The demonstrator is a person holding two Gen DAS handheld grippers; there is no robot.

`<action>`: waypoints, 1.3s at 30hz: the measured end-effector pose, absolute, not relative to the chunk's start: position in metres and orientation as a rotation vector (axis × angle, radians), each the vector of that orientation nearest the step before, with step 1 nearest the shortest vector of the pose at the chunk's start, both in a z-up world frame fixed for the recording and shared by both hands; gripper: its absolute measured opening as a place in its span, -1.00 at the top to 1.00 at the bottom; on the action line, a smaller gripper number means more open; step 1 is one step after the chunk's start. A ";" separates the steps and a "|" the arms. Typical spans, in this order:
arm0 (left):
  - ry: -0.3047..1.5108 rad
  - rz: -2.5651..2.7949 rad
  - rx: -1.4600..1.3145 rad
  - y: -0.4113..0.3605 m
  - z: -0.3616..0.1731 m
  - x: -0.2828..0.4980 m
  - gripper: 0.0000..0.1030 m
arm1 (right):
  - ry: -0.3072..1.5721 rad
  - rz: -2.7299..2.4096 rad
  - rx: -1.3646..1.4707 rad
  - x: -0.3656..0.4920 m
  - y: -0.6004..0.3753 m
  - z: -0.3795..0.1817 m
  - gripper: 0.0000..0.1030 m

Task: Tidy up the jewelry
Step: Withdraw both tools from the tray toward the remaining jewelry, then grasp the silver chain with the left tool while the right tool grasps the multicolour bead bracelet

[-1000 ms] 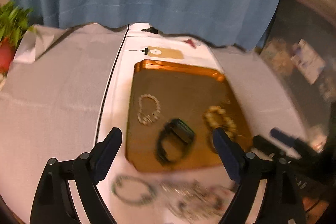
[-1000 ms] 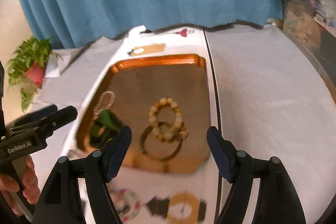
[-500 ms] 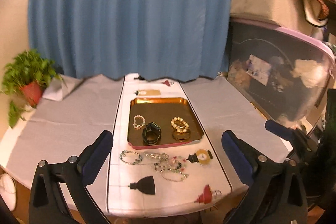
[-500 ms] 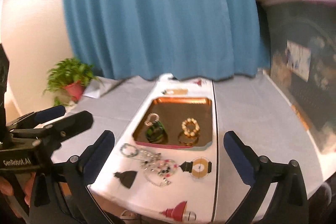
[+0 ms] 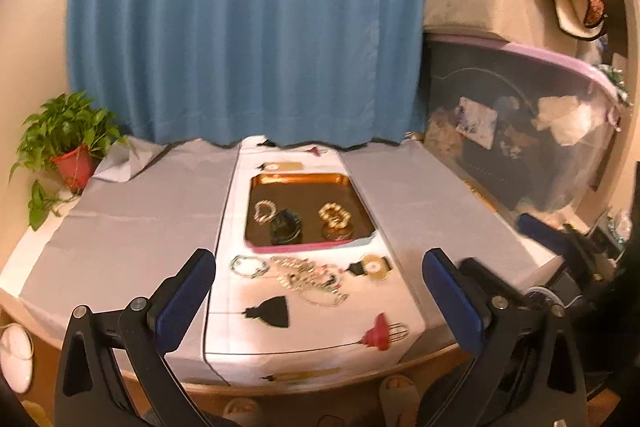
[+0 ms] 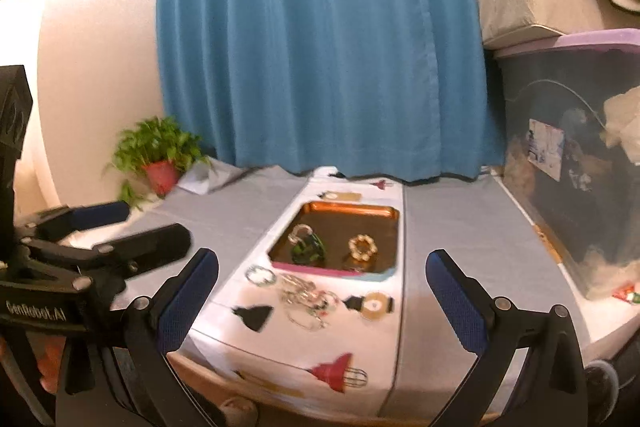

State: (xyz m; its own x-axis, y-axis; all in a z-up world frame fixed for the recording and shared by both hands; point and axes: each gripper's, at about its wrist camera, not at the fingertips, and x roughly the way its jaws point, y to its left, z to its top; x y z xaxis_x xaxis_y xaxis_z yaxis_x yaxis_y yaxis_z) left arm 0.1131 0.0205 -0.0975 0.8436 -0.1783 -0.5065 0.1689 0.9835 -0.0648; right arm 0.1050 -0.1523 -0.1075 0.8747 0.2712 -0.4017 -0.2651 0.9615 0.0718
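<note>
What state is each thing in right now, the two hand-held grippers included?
Left hand-held gripper: open, empty, short of the table.
Right hand-held gripper: open, empty.
Tray: on the runner, holding bracelets.
Gold bracelet: in the tray.
Chains: tangled heap on the runner, outside the tray.
Curtain: drawn shut.

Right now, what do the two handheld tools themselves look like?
Both are black plastic frames with silver pivot screws and two angled fingers faced in textured blue pads: left tool, right tool. White "GenRobot.AI" lettering marks the left tool's side, seen in the right wrist view.
</note>
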 end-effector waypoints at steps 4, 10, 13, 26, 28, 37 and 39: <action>0.594 -0.207 -0.035 0.035 -0.137 0.133 -0.99 | 0.466 0.251 -0.019 0.112 -0.157 -0.137 -0.91; 0.657 -0.220 -0.024 0.042 -0.194 0.170 -0.99 | 0.575 0.341 0.017 0.149 -0.167 -0.192 -0.48; 0.675 -0.244 -0.031 0.044 -0.221 0.195 -0.94 | 0.624 0.350 0.025 0.175 -0.167 -0.222 -0.28; 0.737 -0.413 -0.115 0.042 -0.276 0.255 0.38 | 0.757 0.500 0.082 0.260 -0.137 -0.301 0.40; 0.759 -0.444 -0.102 0.036 -0.281 0.259 0.64 | 0.755 0.507 0.094 0.265 -0.135 -0.303 0.41; 0.797 -0.363 0.030 0.018 -0.296 0.266 0.86 | 0.765 0.495 0.091 0.271 -0.136 -0.307 0.43; 0.793 -0.333 0.042 0.020 -0.297 0.265 0.95 | 0.764 0.486 0.097 0.278 -0.135 -0.305 0.43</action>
